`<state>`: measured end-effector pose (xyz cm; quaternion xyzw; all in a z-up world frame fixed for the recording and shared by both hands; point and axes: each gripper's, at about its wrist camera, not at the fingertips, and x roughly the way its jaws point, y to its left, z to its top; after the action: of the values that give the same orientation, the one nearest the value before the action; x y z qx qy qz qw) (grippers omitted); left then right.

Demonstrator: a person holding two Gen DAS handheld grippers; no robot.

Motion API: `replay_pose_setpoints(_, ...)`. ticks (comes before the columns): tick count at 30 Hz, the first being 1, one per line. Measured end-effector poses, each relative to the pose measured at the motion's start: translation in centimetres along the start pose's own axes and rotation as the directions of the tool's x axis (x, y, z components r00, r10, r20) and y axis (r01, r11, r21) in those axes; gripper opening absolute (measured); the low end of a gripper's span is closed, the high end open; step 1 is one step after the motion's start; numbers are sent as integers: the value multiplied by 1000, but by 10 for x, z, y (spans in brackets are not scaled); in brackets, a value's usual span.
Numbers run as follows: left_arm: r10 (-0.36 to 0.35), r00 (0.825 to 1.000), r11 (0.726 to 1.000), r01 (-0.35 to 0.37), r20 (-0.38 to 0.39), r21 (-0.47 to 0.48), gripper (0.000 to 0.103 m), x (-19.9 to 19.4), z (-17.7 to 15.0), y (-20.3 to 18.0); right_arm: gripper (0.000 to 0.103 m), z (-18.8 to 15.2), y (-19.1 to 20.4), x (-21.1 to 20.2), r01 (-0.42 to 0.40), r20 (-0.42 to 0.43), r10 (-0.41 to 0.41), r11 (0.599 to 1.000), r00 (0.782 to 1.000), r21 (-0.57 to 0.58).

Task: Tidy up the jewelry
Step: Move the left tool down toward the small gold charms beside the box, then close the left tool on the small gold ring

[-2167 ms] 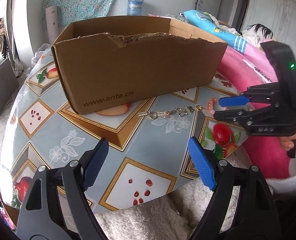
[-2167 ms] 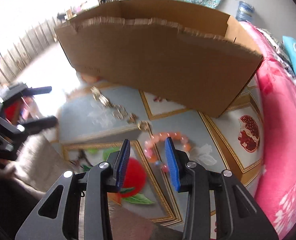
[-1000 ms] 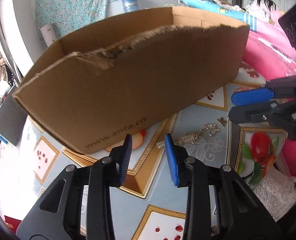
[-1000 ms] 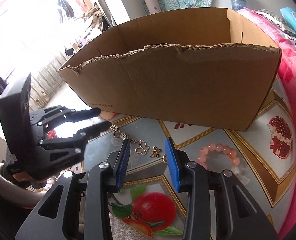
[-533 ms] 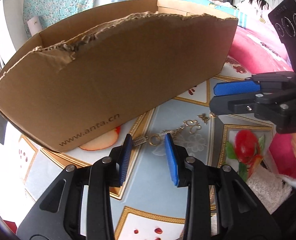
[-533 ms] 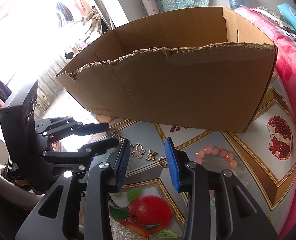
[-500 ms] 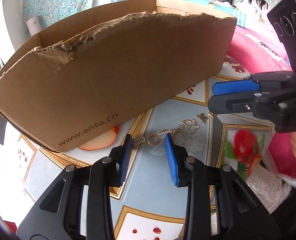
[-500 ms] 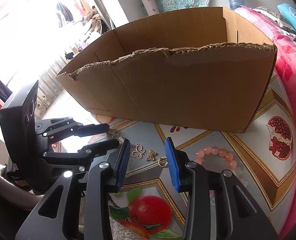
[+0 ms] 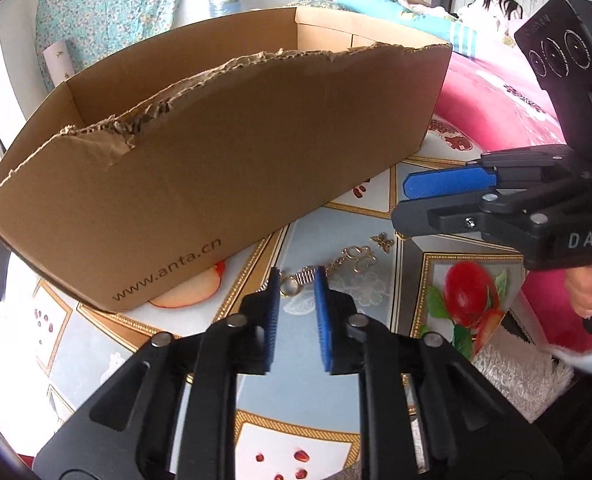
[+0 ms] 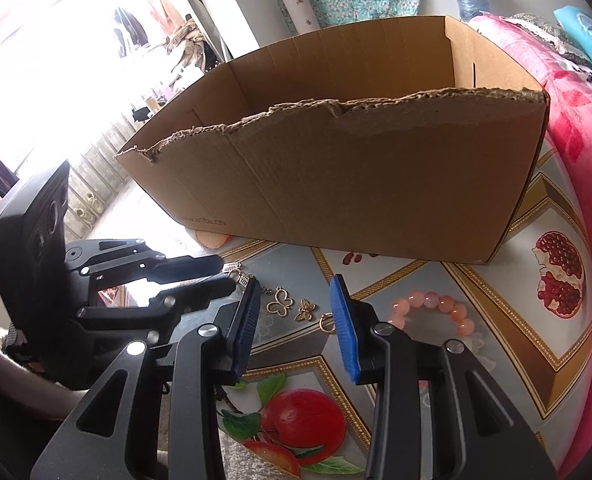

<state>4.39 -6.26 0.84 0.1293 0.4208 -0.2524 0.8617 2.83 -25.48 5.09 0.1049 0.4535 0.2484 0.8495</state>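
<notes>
On a table covered with a fruit-patterned cloth [image 9: 336,392], before a torn cardboard box [image 9: 224,168] and beside pink bedding [image 10: 576,128], the left gripper [image 9: 296,280] is closing around the end of a gold butterfly chain [image 9: 356,258], pads not yet pressing, while the right gripper [image 10: 296,300] hovers part-open and empty near a pink bead bracelet [image 10: 436,308].

From my left view, the gold chain [image 9: 328,268] runs behind the jaws; I cannot tell whether it is gripped.
</notes>
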Motion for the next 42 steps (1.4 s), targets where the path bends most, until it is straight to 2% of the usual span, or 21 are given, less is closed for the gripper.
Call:
replay_pose_setpoints(3, -2, 1000, 1000, 3, -5, 7, 14, 5, 1, 3, 36, 1, 0, -1, 1, 2, -1, 1000, 1000, 4)
replay_pose_setpoints(7, -39, 999, 999, 40, -32, 26, 14, 11, -1, 2, 36, 1, 0, 0, 7, 4, -7, 1000, 1000, 9)
replay_pose_setpoints(11, -27, 999, 997, 30, -34, 69, 15, 14, 1, -5, 36, 1, 0, 1, 7, 3, -7, 1000, 1000, 12)
replay_pose_setpoints(30, -45, 997, 997, 49, -59, 58, 11, 6, -9, -28, 36, -3, 2, -4, 26, -7, -25, 1000, 1000, 11)
replay_pose_setpoints(34, -23, 999, 998, 25, -43, 52, 12, 5, -9, -27, 36, -6, -1, -5, 28, -12, -28, 999, 1000, 22)
replay_pose_setpoints(37, -4, 999, 999, 6, -34, 42, 19, 7, -5, -22, 36, -7, 0, -6, 27, -11, -27, 999, 1000, 24)
replay_pose_setpoints(42, -27, 999, 999, 28, -29, 40, 19, 14, -2, -14, 36, -7, 2, -6, 24, -8, -24, 1000, 1000, 16)
